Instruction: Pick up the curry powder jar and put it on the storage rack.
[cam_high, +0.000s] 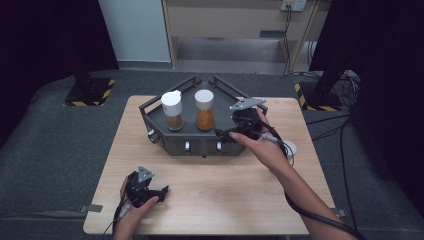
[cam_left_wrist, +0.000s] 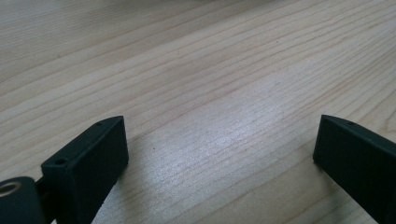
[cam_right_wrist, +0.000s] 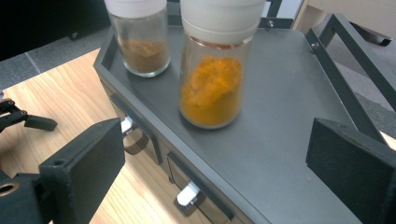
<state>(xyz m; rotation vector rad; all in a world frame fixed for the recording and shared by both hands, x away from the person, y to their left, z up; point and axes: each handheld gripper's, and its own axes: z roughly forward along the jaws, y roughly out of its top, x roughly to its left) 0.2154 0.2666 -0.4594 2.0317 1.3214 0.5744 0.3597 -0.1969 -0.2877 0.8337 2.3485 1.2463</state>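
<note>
One orange spice jar (cam_right_wrist: 212, 70) upright, long axis vertical, white cap up.

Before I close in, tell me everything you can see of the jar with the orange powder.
The orange-powder jar is a clear, glass-looking spice jar with a wide white cap, roughly half full of clumped bright orange powder. It stands upright on the dark grey tray, right of a similar jar of brown powder and apart from it. Nothing else touches it. The right gripper points at it with jaws open, short of the glass.
</note>
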